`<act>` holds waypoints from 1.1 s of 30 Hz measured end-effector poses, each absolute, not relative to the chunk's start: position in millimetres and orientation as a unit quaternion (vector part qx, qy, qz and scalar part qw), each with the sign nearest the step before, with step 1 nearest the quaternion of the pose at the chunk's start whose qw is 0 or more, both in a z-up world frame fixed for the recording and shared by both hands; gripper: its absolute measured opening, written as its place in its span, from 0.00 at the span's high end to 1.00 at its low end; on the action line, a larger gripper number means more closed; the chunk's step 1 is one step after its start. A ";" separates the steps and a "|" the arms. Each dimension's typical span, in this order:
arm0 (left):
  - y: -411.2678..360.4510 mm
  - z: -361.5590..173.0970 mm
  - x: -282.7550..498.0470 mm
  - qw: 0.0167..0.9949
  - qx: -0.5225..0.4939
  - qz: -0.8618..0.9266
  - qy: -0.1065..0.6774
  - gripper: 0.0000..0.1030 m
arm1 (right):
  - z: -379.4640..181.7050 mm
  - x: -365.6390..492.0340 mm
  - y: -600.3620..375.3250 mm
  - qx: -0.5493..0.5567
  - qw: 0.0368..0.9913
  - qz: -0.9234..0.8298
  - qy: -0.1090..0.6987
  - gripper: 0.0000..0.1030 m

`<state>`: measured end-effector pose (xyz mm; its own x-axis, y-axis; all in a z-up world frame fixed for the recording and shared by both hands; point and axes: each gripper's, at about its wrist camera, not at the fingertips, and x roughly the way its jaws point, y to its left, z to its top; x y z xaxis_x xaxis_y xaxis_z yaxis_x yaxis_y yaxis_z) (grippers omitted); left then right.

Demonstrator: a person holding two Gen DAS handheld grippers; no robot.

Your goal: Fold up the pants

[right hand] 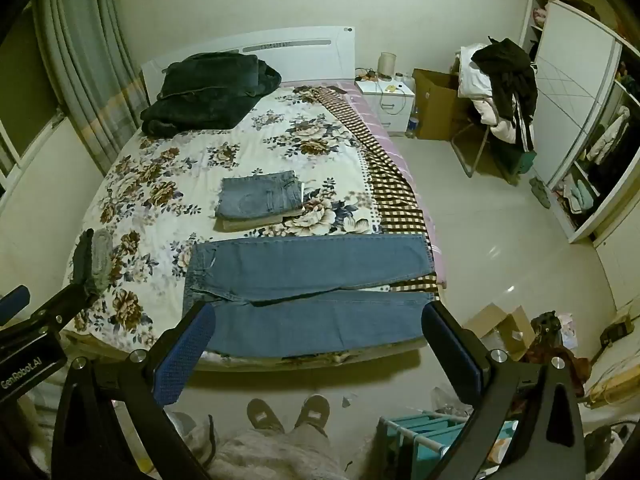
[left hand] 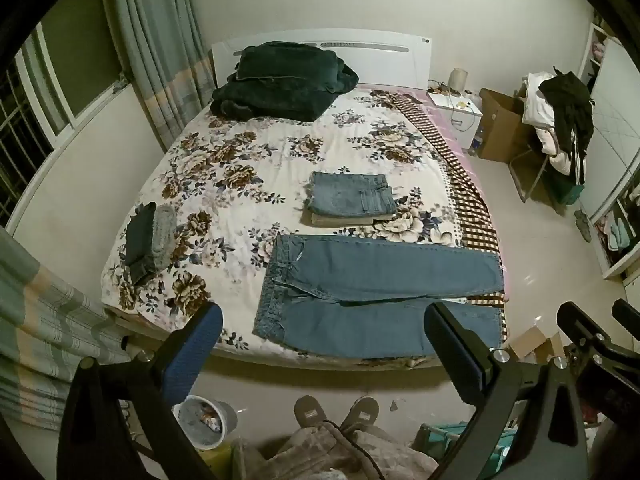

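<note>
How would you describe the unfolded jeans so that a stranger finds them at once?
Look at the floral-covered bed. Along its near edge lie the flat, spread-out blue denim jeans, both legs pointing right. The smaller folded blue denim jeans sit farther back, stacked.

dark blanket [left hand: 280, 80] by headboard; nightstand [left hand: 456, 114] beside floral bed [left hand: 240, 152].

A home bedroom: a double bed with floral cream bedspread [left hand: 248, 152], white bedside cabinet [left hand: 456, 114], open white wardrobe [right hand: 576, 128].
</note>
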<state>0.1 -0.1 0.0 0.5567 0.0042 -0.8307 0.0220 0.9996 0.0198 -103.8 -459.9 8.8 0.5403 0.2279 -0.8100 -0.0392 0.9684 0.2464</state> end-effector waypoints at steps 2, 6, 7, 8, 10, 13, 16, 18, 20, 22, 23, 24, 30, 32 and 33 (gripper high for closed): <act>0.0 0.1 0.0 0.882 0.012 -0.005 0.471 0.00 | 8.7 -103.7 -459.8 0.098 0.871 0.076 0.476 0.00; 0.3 0.4 -0.3 0.882 0.010 -0.005 0.472 0.00 | 9.0 -103.9 -460.1 0.097 0.871 0.075 0.475 0.00; 0.2 0.1 -0.1 0.881 0.010 -0.006 0.472 0.00 | 9.1 -103.9 -460.3 0.097 0.871 0.075 0.475 0.00; 0.2 0.1 -0.2 0.882 0.010 -0.006 0.472 0.00 | 9.3 -104.1 -460.4 0.097 0.872 0.074 0.475 0.00; 0.2 0.0 -0.1 0.881 0.010 -0.007 0.472 0.00 | 9.9 -105.0 -460.8 0.096 0.872 0.074 0.474 0.00; 0.4 -0.1 0.0 0.881 0.010 -0.007 0.472 0.00 | 8.7 -103.6 -459.7 0.098 0.870 0.076 0.477 0.00; 0.4 -0.1 0.0 0.881 0.009 -0.007 0.472 0.00 | 9.0 -104.0 -459.6 0.098 0.871 0.076 0.476 0.00; 0.5 -0.1 0.0 0.881 0.008 -0.008 0.472 0.00 | 9.0 -104.2 -459.5 0.098 0.871 0.077 0.476 0.00; 0.5 -0.2 0.0 0.881 0.008 -0.008 0.472 0.00 | 9.1 -104.5 -459.5 0.098 0.871 0.077 0.475 0.00; 0.5 -0.2 -0.1 0.881 0.007 -0.008 0.472 0.00 | 9.1 -104.4 -459.5 0.098 0.870 0.077 0.476 0.00; 0.3 -0.3 -0.2 0.881 0.007 -0.008 0.473 0.00 | 9.2 -104.6 -459.5 0.098 0.870 0.077 0.476 0.00; 0.0 -0.4 -0.2 0.881 0.008 -0.008 0.473 0.00 | 10.6 -107.3 -455.5 0.098 0.871 0.076 0.476 0.00; 0.3 -0.7 -0.2 0.881 0.006 -0.009 0.473 0.00 | 12.1 -105.1 -456.2 0.098 0.871 0.077 0.476 0.00; 0.7 -0.5 -0.3 0.881 0.005 -0.009 0.473 0.00 | 12.6 -104.9 -456.5 0.099 0.871 0.076 0.476 0.00; 0.5 -0.5 -0.3 0.881 0.005 -0.009 0.473 0.00 | 12.7 -104.4 -456.6 0.098 0.870 0.077 0.477 0.00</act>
